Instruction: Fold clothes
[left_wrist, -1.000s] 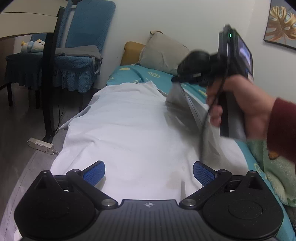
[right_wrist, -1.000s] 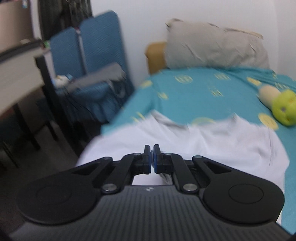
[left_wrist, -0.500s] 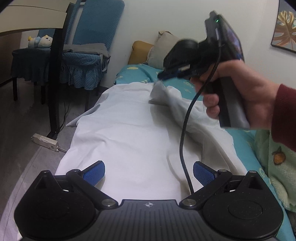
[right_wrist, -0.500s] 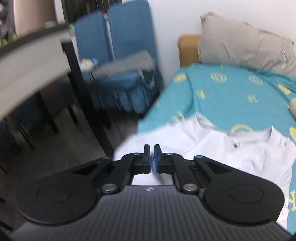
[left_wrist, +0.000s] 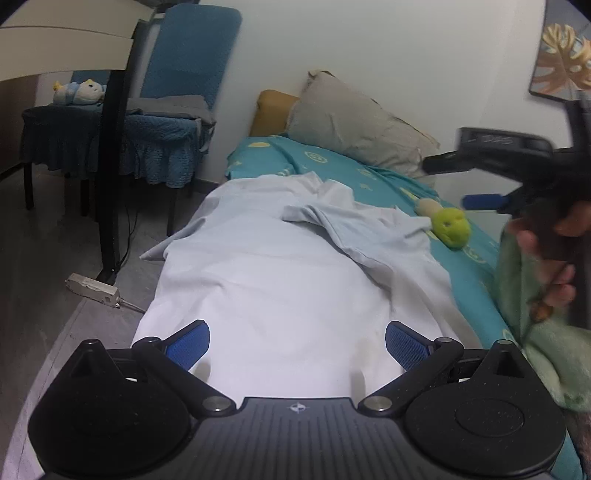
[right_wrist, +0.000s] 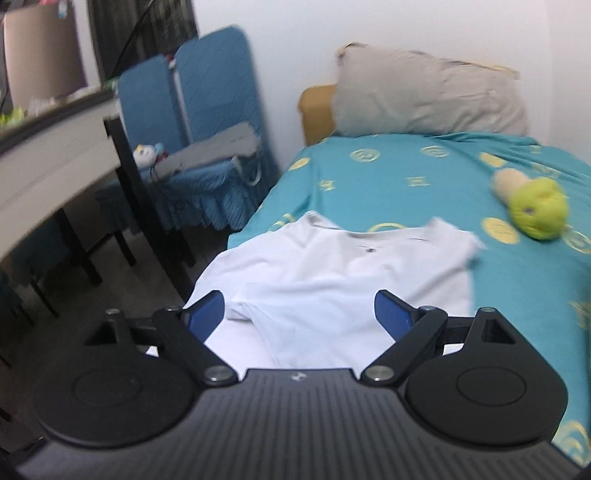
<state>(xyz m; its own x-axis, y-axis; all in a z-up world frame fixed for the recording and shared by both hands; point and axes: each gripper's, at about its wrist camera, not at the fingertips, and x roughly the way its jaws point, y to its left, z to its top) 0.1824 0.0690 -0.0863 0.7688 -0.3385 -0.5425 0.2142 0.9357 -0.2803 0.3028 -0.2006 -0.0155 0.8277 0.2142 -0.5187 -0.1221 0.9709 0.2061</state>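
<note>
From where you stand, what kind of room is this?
Most likely a bedroom: a bed with a teal sheet, a pillow at its head, and a white shirt spread out for folding.

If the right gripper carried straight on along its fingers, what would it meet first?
Most likely the white shirt on the bed; the open right gripper points down at its folded part. Depth is unclear.

Teal-sheeted bed (right_wrist: 424, 173) bearing white shirt (left_wrist: 280, 280), grey pillow (right_wrist: 428, 99), green plush toy (right_wrist: 535, 210).
</note>
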